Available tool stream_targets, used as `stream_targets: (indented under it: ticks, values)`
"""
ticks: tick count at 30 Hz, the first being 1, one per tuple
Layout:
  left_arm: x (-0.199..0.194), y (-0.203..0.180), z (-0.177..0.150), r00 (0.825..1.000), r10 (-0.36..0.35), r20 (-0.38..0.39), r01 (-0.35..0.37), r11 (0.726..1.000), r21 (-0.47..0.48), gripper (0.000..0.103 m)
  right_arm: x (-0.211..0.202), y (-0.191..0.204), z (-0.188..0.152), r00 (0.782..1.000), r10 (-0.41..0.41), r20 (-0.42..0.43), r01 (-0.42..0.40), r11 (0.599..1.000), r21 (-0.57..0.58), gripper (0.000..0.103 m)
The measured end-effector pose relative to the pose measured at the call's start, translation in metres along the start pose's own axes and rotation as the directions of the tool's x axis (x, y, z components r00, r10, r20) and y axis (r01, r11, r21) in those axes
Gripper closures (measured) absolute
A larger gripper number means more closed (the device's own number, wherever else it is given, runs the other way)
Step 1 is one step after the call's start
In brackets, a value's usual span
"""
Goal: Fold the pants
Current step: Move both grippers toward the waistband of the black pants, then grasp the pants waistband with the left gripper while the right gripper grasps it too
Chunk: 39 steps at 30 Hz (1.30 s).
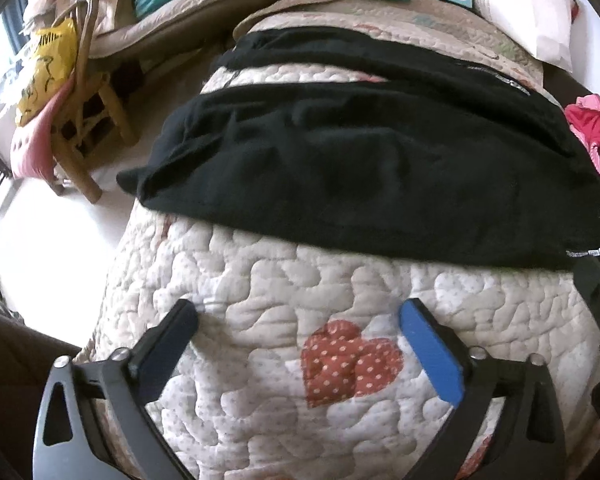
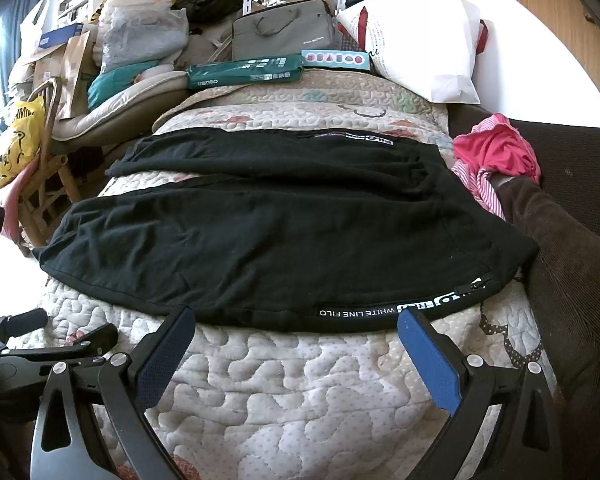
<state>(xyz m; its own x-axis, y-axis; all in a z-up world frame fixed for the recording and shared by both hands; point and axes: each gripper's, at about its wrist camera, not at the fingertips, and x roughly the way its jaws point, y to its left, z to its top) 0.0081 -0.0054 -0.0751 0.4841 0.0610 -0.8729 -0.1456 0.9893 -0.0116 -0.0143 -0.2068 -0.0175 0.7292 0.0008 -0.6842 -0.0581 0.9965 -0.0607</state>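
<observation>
Black pants (image 1: 360,168) lie spread flat across a quilted bedspread (image 1: 260,312), both legs pointing left and the waist at the right; they also show in the right wrist view (image 2: 268,232), with a white-lettered side stripe (image 2: 400,308) along the near edge. My left gripper (image 1: 298,314) is open and empty over bare quilt, short of the near leg's hem edge. My right gripper (image 2: 296,322) is open and empty, its fingertips right at the near edge of the pants by the stripe.
A wooden chair (image 1: 80,120) with a yellow bag (image 1: 46,76) stands left of the bed. Boxes, a green package (image 2: 244,72), a grey bag (image 2: 284,36) and a white pillow (image 2: 420,48) crowd the far end. Pink clothes (image 2: 496,152) and a brown sofa arm (image 2: 572,280) are right.
</observation>
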Motion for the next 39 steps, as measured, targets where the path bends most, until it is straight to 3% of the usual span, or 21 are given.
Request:
stream_targets:
  ticks: [7, 13, 17, 22, 28, 32, 35, 39]
  values:
    - [-0.003, 0.004, -0.006, 1.000, -0.028, 0.014, 0.028, 0.999, -0.021, 0.000, -0.001, 0.001, 0.000, 1.000, 0.000, 0.002, 0.000, 1.000, -0.001, 0.000]
    - [-0.010, 0.002, -0.004, 1.000, -0.022, 0.006, 0.022, 1.000, 0.015, 0.000, -0.004, 0.001, -0.008, 0.999, -0.026, -0.027, 0.025, 0.999, -0.026, 0.000]
    - [-0.033, -0.004, -0.001, 0.996, -0.026, 0.087, 0.022, 0.998, 0.051, 0.004, -0.009, -0.003, -0.007, 1.000, -0.021, -0.016, 0.020, 0.999, -0.027, 0.000]
    - [-0.077, -0.004, 0.018, 0.975, -0.054, 0.216, 0.034, 0.995, 0.094, 0.004, -0.005, -0.012, 0.002, 0.999, 0.015, -0.042, -0.014, 1.000, 0.020, 0.000]
    - [-0.087, 0.000, 0.065, 0.970, -0.037, 0.241, 0.009, 0.993, 0.114, 0.004, -0.016, -0.021, 0.036, 0.997, 0.073, -0.029, -0.072, 0.996, 0.043, 0.000]
    - [-0.080, 0.001, 0.090, 0.968, -0.029, 0.248, 0.000, 0.993, 0.115, 0.004, -0.014, -0.032, 0.063, 0.989, 0.130, -0.068, -0.125, 0.989, 0.076, 0.000]
    - [-0.076, -0.003, 0.106, 0.966, -0.038, 0.256, 0.008, 0.993, 0.115, 0.004, -0.008, -0.037, 0.085, 0.990, 0.099, -0.098, -0.095, 0.994, 0.047, 0.000]
    - [-0.068, -0.008, 0.124, 0.961, -0.033, 0.274, -0.004, 0.991, 0.134, 0.004, -0.009, -0.047, 0.111, 0.995, 0.079, -0.055, -0.079, 0.997, 0.007, 0.000]
